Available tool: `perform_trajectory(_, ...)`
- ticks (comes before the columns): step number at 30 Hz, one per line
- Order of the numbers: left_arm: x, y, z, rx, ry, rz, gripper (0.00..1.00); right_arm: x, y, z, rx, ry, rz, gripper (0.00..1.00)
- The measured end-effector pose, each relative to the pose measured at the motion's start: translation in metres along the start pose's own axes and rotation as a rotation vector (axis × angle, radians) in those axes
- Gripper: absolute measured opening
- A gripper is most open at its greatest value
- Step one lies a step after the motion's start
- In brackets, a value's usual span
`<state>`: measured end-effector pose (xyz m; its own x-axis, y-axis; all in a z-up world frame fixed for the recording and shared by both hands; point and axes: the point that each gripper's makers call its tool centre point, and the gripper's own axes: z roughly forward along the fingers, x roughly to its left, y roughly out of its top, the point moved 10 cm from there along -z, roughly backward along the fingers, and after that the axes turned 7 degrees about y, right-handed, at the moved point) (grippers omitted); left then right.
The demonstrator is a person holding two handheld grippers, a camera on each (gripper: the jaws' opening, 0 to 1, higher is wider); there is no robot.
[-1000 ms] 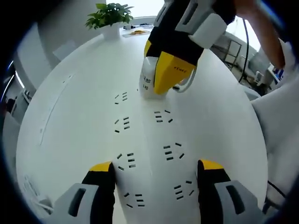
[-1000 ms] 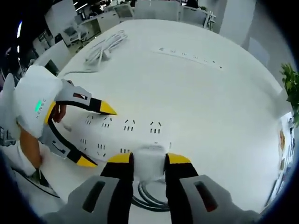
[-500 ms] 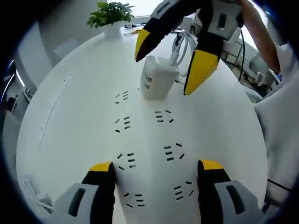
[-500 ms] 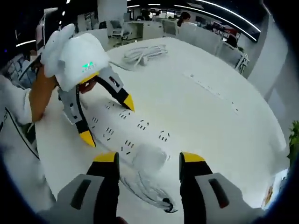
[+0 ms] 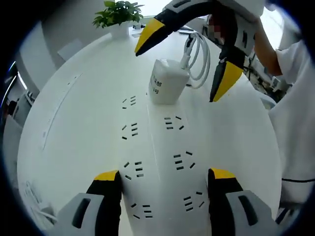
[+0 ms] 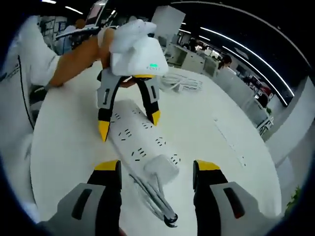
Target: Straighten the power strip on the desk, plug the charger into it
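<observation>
In the left gripper view, the long white plastic power strip [image 5: 156,162] lies flat on the round white desk [image 5: 74,113], running away from the camera between the left gripper [image 5: 165,179], whose yellow-tipped jaws stand apart on either side of the strip's near end with nothing clamped between them. Paired rows of dark socket slots run along the strip's top. At the far end of the strip the white boxy charger [image 5: 166,87] stands upright, seated on the strip, and its coiled white cable [image 5: 199,61] loops up and behind it. The right gripper [image 5: 184,59] hangs above the charger with its jaws spread wide, one yellow tip to each side and neither touching the charger. A small potted green plant [image 5: 117,14] sits at the far edge of the desk.

In the right gripper view, the right gripper [image 6: 156,169] shows its two jaws released, parted around the charger [image 6: 161,169] without gripping it; the charger sits on the near end of the power strip [image 6: 135,132], and the cable [image 6: 155,199] trails toward the camera. The left gripper [image 6: 129,125] straddles the far part of the strip with its jaws open, held by a person's hand in a white cover. A second bundle of white cable [image 6: 184,83] lies farther back on the desk [image 6: 206,128]
</observation>
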<state>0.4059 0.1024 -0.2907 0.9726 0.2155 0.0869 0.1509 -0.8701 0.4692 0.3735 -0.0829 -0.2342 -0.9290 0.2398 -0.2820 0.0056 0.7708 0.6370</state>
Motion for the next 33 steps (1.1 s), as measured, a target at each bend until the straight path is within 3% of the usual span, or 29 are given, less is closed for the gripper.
perform_trajectory(2,-0.001,0.001,0.0,0.0,0.001,0.0,0.72,-0.003,-0.003,0.001,0.032,0.044,0.065,0.66)
perform_trajectory(3,-0.001,0.001,0.0,0.002,0.001,0.0,0.72,-0.007,-0.001,0.002,-0.007,0.043,0.137,0.66)
perform_trajectory(5,-0.002,0.002,0.0,0.005,0.003,-0.002,0.72,-0.012,0.005,0.01,-0.133,0.067,0.206,0.66)
perform_trajectory(6,-0.002,0.002,0.0,0.006,0.004,-0.004,0.72,-0.012,0.007,0.014,-0.163,0.069,0.219,0.66)
perform_trajectory(9,-0.003,0.002,0.0,0.006,0.005,-0.006,0.72,-0.009,0.018,0.016,-0.207,0.018,0.1,0.62)
perform_trajectory(11,-0.002,0.002,-0.001,0.0,0.004,-0.005,0.72,-0.008,0.022,0.017,-0.173,0.02,0.012,0.62)
perform_trajectory(15,-0.001,0.004,-0.001,0.003,0.004,-0.005,0.72,-0.017,0.02,0.013,0.012,-0.012,-0.184,0.63)
perform_trajectory(17,0.0,0.004,-0.001,0.003,0.004,-0.006,0.72,-0.019,0.022,0.01,0.058,0.021,-0.288,0.58)
perform_trajectory(20,0.002,0.004,-0.001,0.003,0.004,-0.005,0.72,-0.015,0.024,0.011,0.133,0.144,-0.45,0.46)
perform_trajectory(25,0.003,0.005,-0.001,0.003,0.004,-0.005,0.72,-0.026,0.02,0.021,0.259,0.155,-0.479,0.45)
perform_trajectory(29,0.004,0.006,0.0,-0.001,0.003,-0.005,0.72,-0.029,0.019,0.021,0.273,0.202,-0.464,0.41)
perform_trajectory(33,0.004,0.006,0.001,-0.001,0.002,-0.005,0.72,-0.026,0.016,0.023,0.288,0.26,-0.48,0.3)
